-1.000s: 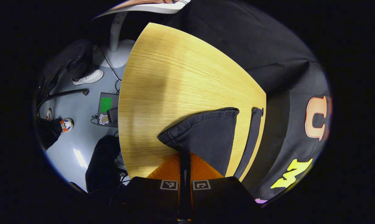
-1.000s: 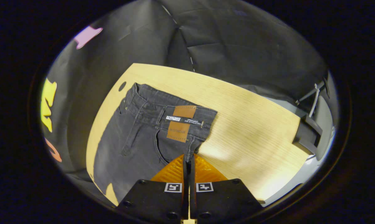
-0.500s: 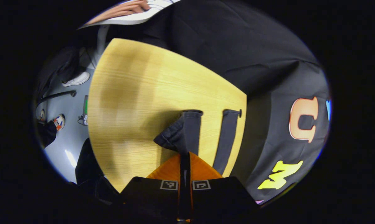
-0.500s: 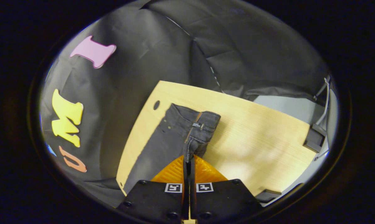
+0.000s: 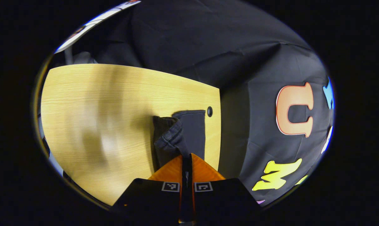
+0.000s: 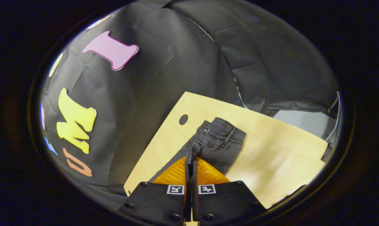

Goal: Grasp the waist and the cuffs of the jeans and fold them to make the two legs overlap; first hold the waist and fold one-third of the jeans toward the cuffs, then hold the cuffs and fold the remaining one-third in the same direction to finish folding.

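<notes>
Left gripper view: left gripper (image 5: 186,156) fingers pinch a jeans (image 5: 177,138) cuff, lifted over the tabletop (image 5: 107,119) near its grommet hole (image 5: 210,111). Right gripper (image 6: 191,159) fingers clamp the waist beside that hole.

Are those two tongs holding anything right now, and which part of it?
Yes, the jeans. The left tongs pinch a leg cuff; the right tongs pinch the waistband edge.
</notes>
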